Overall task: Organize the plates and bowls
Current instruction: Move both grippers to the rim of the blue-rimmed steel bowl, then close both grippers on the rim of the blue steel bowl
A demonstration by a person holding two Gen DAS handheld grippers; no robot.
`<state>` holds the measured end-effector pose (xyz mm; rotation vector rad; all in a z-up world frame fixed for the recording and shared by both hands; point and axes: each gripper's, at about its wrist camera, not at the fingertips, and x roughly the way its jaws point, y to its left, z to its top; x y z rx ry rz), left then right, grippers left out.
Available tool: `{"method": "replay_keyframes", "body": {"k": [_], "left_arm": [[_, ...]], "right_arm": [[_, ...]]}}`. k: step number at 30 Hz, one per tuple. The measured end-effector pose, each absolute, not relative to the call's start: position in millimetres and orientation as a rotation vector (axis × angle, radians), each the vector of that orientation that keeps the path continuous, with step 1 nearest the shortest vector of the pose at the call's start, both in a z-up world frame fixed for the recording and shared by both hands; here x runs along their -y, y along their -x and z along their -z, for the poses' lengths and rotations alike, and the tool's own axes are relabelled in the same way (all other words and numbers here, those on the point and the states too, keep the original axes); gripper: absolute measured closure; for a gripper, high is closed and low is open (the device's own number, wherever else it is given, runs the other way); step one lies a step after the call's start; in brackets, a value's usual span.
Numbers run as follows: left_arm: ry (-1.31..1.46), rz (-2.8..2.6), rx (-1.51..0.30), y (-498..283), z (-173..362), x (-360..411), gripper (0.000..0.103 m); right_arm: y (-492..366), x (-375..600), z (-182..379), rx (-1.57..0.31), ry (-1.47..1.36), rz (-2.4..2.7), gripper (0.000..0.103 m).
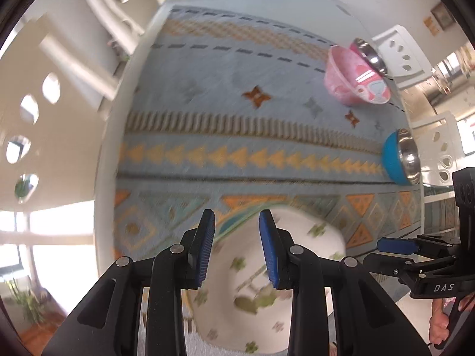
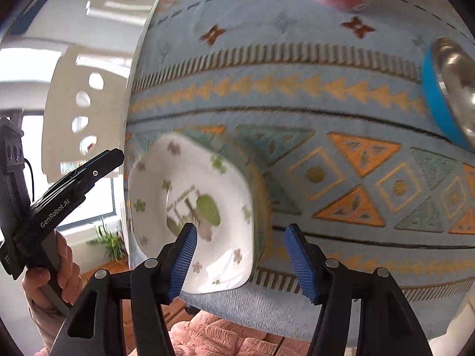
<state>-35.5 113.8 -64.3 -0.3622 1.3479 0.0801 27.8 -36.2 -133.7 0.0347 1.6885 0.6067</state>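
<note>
A white squarish plate with green leaf prints lies on the patterned cloth near the table's front edge; it also shows in the right wrist view. My left gripper is open and empty, hovering just above the plate. My right gripper is open and empty above the plate's right edge. A pink bowl sits far right, with a pink-sided steel bowl behind it. A blue-sided steel bowl stands at the right; it also shows in the right wrist view.
A blue patterned tablecloth covers the round table. White chairs stand around it, one at the right. The other gripper shows at the lower right of the left wrist view.
</note>
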Motion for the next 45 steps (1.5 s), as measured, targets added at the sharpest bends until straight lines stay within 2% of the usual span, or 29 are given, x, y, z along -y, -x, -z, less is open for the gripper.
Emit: {"method": "replay_keyframes", "body": {"k": [10, 21, 35, 45], "left_arm": [[0.293, 0.123, -1.324, -54.1, 43.1, -77.3, 0.075], [0.194, 0.288, -1.344, -105.5, 40.9, 26.7, 0.075], [0.201, 0.271, -1.422, -135.5, 67.5, 130.5, 0.075], [0.205, 0.219, -1.515, -152.5, 105.7, 144.4, 0.075]], "right_arm": [[-74.6, 82.2, 100.6, -1.605, -0.177, -0.431, 0.043], [-107.5, 177.3, 81.3, -1.539, -0.333, -0.246, 0.043], [-172.9, 264.2, 92.0, -1.561, -0.215, -0.246, 0.043], [-210.8, 297.3, 142.0, -1.630, -0.253, -0.282, 0.043]]}}
